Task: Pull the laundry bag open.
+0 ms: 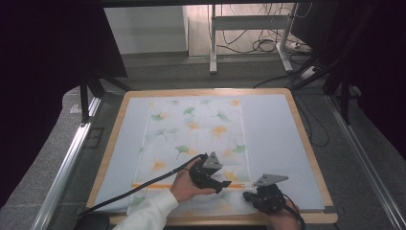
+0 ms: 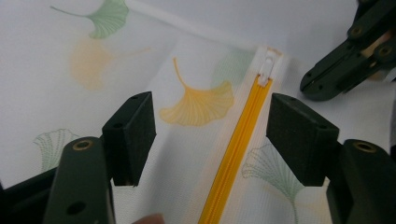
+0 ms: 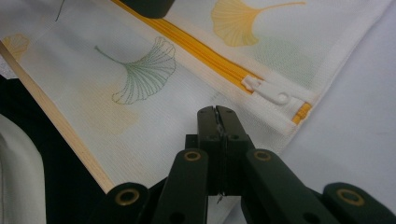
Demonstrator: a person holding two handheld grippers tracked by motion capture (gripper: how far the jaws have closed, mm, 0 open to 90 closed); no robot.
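Two grippers: worked at the near edge of the table [image 1: 306,143], right of its middle.
Fabric bag: a white mesh bag [image 1: 191,143] with a ginkgo-leaf print lay flat on the light-blue mat, running from the far edge to the near edge of the table.
Zipper: the orange zipper [image 2: 236,144] ran across the bag parallel to the near edge; its white slider [image 3: 268,91] sat at the right end.
Left hand: the left hand [image 1: 184,187] came in from the near edge, forearm in a white sleeve angled toward the right, gripping the tool body from the side.
Left gripper: the left gripper [image 2: 210,135] pointed down over the zipper line, jaws apart, one on either side of the zipper, not pressing on the cloth.
Right hand: held low at the near right part of the table edge.
Right gripper: the right gripper [image 3: 217,116] had its jaws together on the bag's fabric edge, just beside the slider.
Cable: a black cable [image 1: 129,191] trailed from the left gripper toward the near left corner.
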